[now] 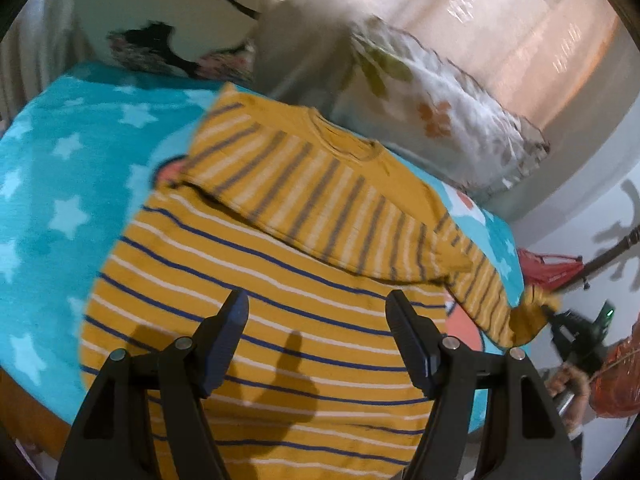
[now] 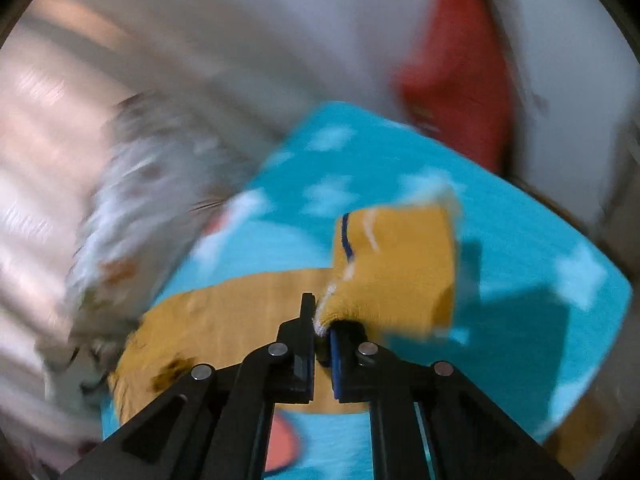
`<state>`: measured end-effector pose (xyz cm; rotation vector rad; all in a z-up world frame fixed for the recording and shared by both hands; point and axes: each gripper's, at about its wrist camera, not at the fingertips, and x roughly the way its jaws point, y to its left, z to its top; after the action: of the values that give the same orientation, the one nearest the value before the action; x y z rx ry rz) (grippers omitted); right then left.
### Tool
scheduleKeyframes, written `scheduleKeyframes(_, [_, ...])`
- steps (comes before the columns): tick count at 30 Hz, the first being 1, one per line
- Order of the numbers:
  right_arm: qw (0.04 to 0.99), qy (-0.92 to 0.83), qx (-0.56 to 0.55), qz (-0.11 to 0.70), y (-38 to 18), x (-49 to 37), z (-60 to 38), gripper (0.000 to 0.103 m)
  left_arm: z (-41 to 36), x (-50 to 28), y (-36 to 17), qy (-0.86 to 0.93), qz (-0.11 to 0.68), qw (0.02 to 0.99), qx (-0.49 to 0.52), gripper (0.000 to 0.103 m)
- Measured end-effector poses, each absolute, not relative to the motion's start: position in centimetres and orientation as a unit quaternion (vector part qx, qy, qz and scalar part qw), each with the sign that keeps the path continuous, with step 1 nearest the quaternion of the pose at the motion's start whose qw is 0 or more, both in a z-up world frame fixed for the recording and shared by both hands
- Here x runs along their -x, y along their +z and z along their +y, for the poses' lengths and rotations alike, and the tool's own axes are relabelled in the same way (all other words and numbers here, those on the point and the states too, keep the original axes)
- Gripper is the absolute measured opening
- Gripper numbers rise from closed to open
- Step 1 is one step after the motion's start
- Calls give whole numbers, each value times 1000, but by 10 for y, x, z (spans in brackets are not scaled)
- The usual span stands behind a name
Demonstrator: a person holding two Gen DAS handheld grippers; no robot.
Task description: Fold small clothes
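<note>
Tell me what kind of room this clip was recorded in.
Probably a bedroom: the striped yellow sweater lies on a turquoise star-patterned blanket spread over what looks like a bed, with a floral pillow at its head.

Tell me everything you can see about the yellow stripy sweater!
The sweater is mustard yellow knit with thin blue and white stripes and a ribbed round collar. It lies on the blue star blanket, its top part folded down over the body so the faded inside shows. One long sleeve stretches off to the side, where the right gripper pinches its cuff and lifts it. The left gripper hovers open above the body, casting a shadow.
</note>
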<state>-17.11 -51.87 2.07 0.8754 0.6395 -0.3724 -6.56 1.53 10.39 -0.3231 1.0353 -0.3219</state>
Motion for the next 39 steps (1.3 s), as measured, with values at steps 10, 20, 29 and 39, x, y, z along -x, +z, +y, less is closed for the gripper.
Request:
scheduleKeyframes(10, [891,43,-304,333,100,14,-300,7,130,64,109,-93,463,868,154,70])
scheduleKeyframes(20, [872,111,-150,452,29,-105,-77,7,227,68,79,-37,486,859,158,70])
scheduleKeyframes(29, [870,117,-26,478,-5,-124,15,44,249,60,59,-34,505,846,166,70])
scheduleKeyframes(39, [851,161,-123,485,25,-60,-52,56,200,54,41,-90,535,825,155,70])
